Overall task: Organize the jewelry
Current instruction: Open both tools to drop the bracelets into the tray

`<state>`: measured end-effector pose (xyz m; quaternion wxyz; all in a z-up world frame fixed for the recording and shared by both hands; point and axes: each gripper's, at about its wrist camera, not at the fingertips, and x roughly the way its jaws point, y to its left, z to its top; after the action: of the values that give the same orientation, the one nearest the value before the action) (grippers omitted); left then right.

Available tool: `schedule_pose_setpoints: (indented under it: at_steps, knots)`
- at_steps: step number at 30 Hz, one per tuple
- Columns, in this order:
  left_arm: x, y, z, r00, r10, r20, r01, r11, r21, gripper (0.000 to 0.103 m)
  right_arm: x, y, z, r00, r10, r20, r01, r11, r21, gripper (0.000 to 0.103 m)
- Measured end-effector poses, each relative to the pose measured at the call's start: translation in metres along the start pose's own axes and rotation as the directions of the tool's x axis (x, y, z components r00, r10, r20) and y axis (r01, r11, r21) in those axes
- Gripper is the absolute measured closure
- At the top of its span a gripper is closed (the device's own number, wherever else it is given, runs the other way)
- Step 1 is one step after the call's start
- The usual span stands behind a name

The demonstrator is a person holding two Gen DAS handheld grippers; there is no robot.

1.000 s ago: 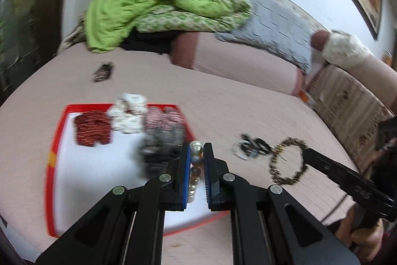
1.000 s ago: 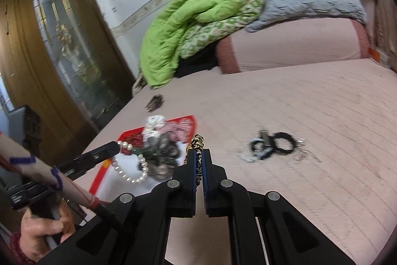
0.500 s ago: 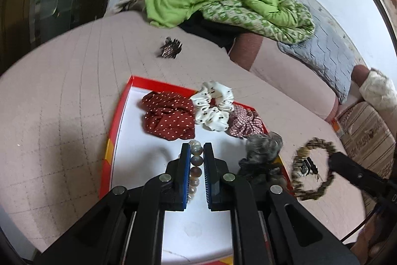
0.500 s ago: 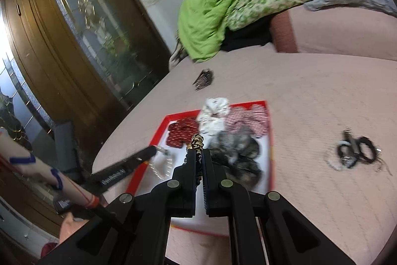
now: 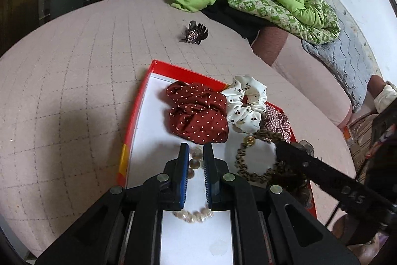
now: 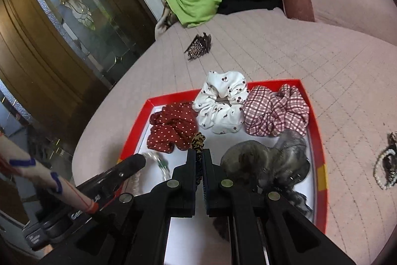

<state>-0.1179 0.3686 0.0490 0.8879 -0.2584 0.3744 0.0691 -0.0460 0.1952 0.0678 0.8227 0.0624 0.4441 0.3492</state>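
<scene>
Red tray (image 5: 135,113): left gripper (image 5: 196,153) slightly open around pearl bracelet (image 5: 193,215); right gripper (image 6: 198,158) clamped on leopard-print bracelet (image 6: 197,140) above it.

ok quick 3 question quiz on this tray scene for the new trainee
1. True or false: the left gripper has its jaws apart around the pearl bracelet.
2. What does the right gripper hold? A) leopard-print bracelet B) hair claw clip C) white cherry scrunchie
3. Fill in: the hair claw clip lies outside the red tray, on the ____.

Key: 1 true; 2 A; 3 pink bed cover.
</scene>
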Motion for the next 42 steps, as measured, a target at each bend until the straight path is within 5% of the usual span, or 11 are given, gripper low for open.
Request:
schedule_pose_setpoints:
  at_steps: [6,16,21,28,37,42]
  knots:
    - [0.006,-0.005,0.002,1.0,0.015,-0.002,-0.015,1.0,0.014,0.093,0.02,-0.003,0.004,0.996,-0.081,-0.044,0.08,0.997,-0.019,0.096]
    - [0.005,-0.009,0.001,0.999,0.03,0.012,-0.03,0.999,0.039,0.089,0.012,-0.006,0.011,0.997,-0.078,-0.02,0.077,0.997,-0.029,0.091]
    - [-0.003,-0.017,-0.001,0.998,0.036,0.044,-0.039,0.996,0.078,0.083,-0.018,-0.006,0.016,0.998,-0.042,0.049,0.043,0.999,-0.007,0.09]
    - [-0.012,-0.036,-0.006,0.996,0.026,0.085,-0.037,0.991,0.128,0.075,-0.077,-0.032,-0.002,0.99,-0.044,0.137,0.04,0.999,0.035,0.076]
    - [-0.031,-0.091,-0.033,0.989,-0.03,0.146,-0.009,0.967,0.254,0.071,-0.149,-0.104,-0.04,0.971,-0.132,0.2,0.107,0.985,0.133,0.076]
    - [-0.03,-0.131,-0.059,0.99,-0.084,0.112,0.044,0.947,0.318,0.07,-0.179,-0.147,-0.056,0.953,-0.2,0.228,0.152,0.966,0.211,0.076]
